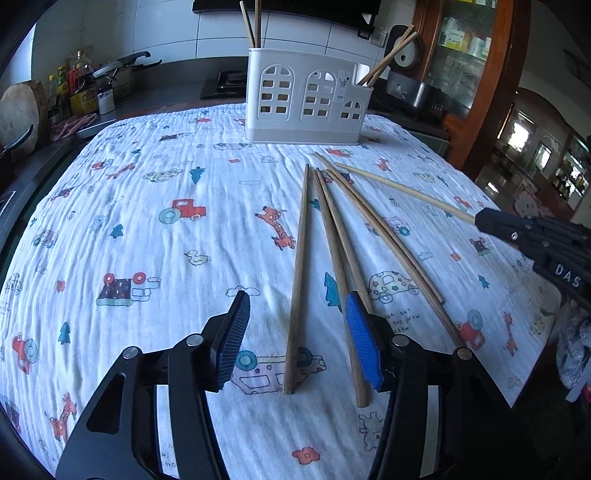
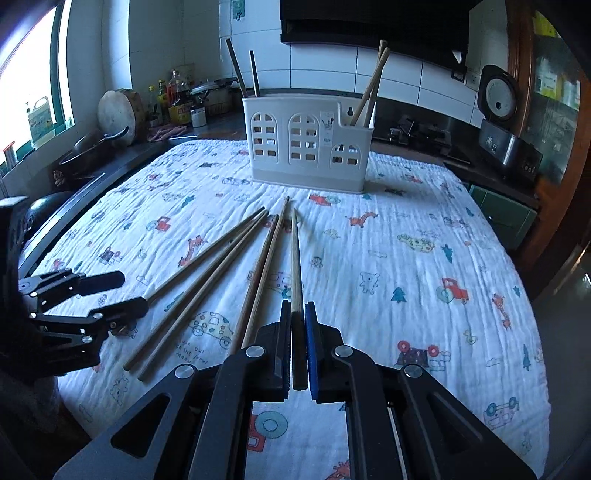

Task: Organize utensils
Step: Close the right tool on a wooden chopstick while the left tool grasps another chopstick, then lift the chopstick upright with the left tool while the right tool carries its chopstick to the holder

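Right gripper (image 2: 297, 347) pinches a pale chopstick (image 2: 295, 266); left gripper (image 1: 295, 332) gapes wide, holding nothing

- The place was a home kitchen.
- Ahead of the tool ran a white tiled wall (image 2: 388, 74) under a dark range hood (image 2: 369, 26).
- Ahead and to the left, oil bottles (image 2: 177, 96), a lidded pot (image 2: 212, 90) and a round chopping block (image 2: 120, 114) stood along a dark counter (image 2: 207, 127).
- A rice cooker (image 2: 496, 98) sat ahead to the right, beside a wooden glass-fronted cabinet (image 1: 465, 48).
- A stove top (image 2: 421, 134) lay behind the worktop (image 2: 424, 240), which wore a child's printed cloth.
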Motion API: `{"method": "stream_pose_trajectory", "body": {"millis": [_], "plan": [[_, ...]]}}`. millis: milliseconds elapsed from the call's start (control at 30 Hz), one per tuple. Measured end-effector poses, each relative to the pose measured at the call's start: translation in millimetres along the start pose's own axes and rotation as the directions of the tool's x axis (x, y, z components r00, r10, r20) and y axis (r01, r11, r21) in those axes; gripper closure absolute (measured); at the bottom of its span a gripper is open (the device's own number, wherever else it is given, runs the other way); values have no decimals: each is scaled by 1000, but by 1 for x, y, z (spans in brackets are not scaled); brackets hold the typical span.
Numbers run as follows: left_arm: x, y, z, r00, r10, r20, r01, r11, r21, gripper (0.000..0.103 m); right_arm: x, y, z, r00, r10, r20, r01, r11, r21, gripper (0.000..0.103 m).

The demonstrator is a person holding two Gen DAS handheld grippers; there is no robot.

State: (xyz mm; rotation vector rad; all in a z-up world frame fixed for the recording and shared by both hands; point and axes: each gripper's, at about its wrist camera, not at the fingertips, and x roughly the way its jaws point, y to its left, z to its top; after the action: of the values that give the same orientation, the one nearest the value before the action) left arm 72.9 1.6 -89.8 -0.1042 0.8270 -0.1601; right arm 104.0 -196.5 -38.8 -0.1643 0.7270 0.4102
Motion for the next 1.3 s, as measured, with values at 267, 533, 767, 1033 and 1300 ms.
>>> {"method": "stream_pose_trajectory", "body": {"millis": [267, 533, 767, 1033, 1300], "plan": [[12, 3, 0, 999, -11, -51, 10, 1000, -21, 80, -27, -5, 24, 995, 0, 97, 2, 1000, -18, 96], [18, 0, 4, 996, 33, -77, -33, 999, -4, 92, -48, -11, 51, 983, 4, 186, 1, 1000, -26, 96], [12, -3, 12, 996, 36, -76, -36, 999, 8, 97, -49, -10, 68, 977, 14, 212, -5, 999, -45, 96], [-33, -4, 48, 998, 13, 68, -14, 1000, 19, 97, -40, -12, 84, 978, 22, 207, -9, 998, -64, 96], [-55, -2, 85, 986, -14, 167, 7, 999, 42, 97, -28, -19, 113, 979, 32, 201, -19, 998, -65, 95]]}}
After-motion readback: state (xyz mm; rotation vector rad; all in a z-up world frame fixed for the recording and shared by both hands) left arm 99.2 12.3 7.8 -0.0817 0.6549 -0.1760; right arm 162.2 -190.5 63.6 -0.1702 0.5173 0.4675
